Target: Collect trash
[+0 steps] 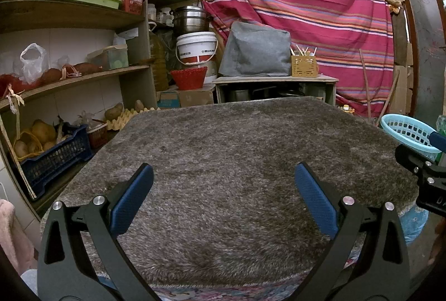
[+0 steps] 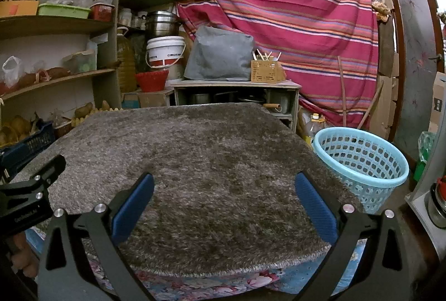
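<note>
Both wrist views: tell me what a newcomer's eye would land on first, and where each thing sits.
The striped magenta cloth draped across the back wall dominates. Below it, the shaggy grey rug fills the middle, with both open grippers hovering over its near edge, left gripper and right gripper. A light blue perforated basket stands just off the rug's right side.

Place: a home storeroom or pantry.
Shelves [image 1: 75, 75]: wooden, crowded with tubs, bags and sweet potatoes.
Crate [image 1: 53, 159]: blue, holding potatoes (egg trays just beside it).
Pots [image 1: 191, 18]: steel, stacked above a white bucket [image 1: 196, 47].
Wall: hidden by a striped red cloth [image 1: 306, 3].
Table: covered with a shaggy grey rug [image 2: 195, 175].
</note>
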Motion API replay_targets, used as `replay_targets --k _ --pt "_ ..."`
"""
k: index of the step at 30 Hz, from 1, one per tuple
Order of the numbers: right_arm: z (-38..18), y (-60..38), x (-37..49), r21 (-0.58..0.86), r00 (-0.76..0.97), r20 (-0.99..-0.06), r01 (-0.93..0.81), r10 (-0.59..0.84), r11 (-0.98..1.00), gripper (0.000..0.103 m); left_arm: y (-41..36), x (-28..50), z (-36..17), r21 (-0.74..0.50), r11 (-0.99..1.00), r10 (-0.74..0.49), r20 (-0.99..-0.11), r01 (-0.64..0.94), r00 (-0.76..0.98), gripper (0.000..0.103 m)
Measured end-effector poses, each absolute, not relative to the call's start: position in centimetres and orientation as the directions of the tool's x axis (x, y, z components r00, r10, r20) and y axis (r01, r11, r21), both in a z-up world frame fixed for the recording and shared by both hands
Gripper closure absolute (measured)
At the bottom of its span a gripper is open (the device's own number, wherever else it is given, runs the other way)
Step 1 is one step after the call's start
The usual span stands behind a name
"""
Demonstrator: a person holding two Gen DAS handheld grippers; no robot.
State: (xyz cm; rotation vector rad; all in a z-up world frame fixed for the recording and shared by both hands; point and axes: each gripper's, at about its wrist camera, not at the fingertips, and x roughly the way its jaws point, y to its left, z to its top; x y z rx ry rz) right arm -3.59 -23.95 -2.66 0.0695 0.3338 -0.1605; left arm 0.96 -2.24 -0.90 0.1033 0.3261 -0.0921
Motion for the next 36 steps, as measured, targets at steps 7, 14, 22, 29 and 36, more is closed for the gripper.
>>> replay_targets --k 7,14,22,29,36 --pt "-2.62 -23.91 -3.54 0.041 0.932 -0.331 0.170 -0.147 0.985 0.004 -2.22 1.06 -0.92 0.092 0.990 -0.071 -0.323 0.106 0.944 0.005" --pt "-2.56 -23.88 -3.61 0.039 0.933 -0.330 0.168 -0.146 0.985 0.004 -2.21 1.05 -0.93 0.090 0.990 -0.073 -0.323 0.108 0.944 0.005" --pt "-2.52 -23.74 -3.59 0.037 0.933 -0.330 0.169 -0.147 0.985 0.004 -2.31 0.93 -0.97 0.090 0.990 -0.072 -0.322 0.106 0.944 0.005" --pt "-2.51 -23.72 -3.58 0.037 0.932 -0.330 0.170 -0.148 0.985 0.004 -2.27 0.95 -0.93 0.091 0.990 -0.073 -0.322 0.107 0.944 0.005" --pt "-2.56 -23.86 -3.61 0.039 0.933 -0.329 0.169 -0.147 0.985 0.004 -2.37 0.89 -0.95 0.092 0.990 -0.072 -0.321 0.106 0.944 0.005"
